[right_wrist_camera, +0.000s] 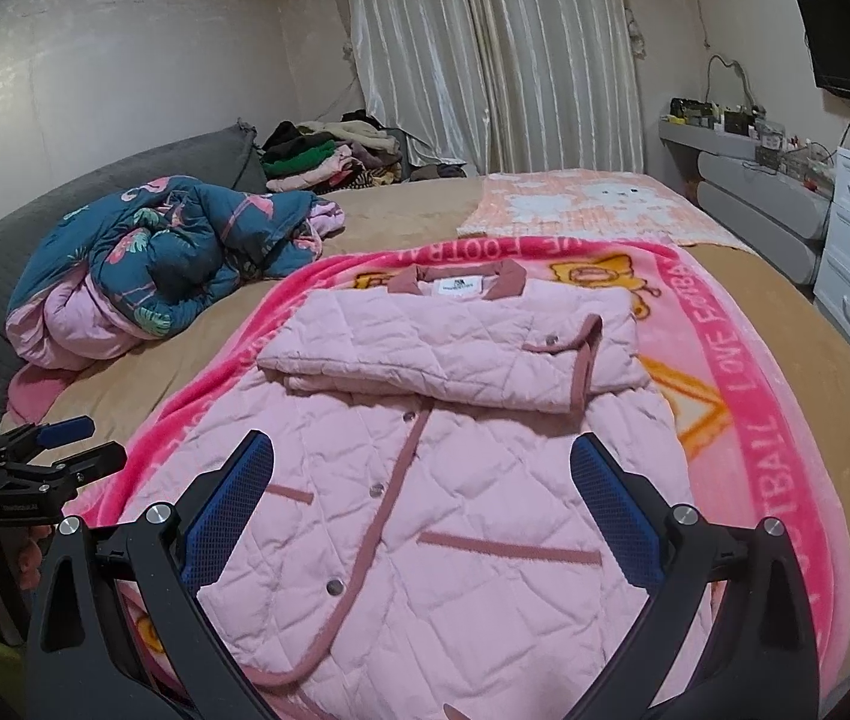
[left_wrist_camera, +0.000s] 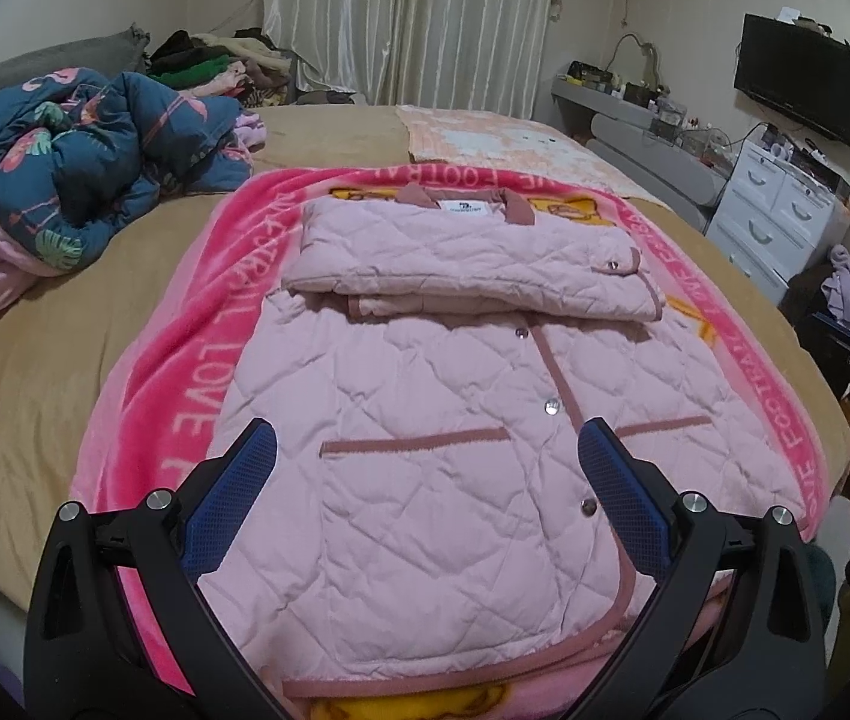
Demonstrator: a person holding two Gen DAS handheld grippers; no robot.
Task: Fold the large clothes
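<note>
A pink blanket (left_wrist_camera: 197, 360) covers the middle of the bed (left_wrist_camera: 35, 372), and on it lies the pink quilted jacket (left_wrist_camera: 425, 420), front up, hem toward the cameras at 6 o'clock, collar (left_wrist_camera: 466, 199) at 12 o'clock, both sleeves (left_wrist_camera: 472, 264) folded across the chest. It looks soft, padded and fairly light, likely to bend in thick rolls and spring back rather than crease. The hem corners at 5 and 7 o'clock, along the darker piping (left_wrist_camera: 413, 687), seem the best holds. The left gripper (left_wrist_camera: 425, 462) and right gripper (right_wrist_camera: 422, 474) hover above the hem, fingers spread wide, holding nothing.
</note>
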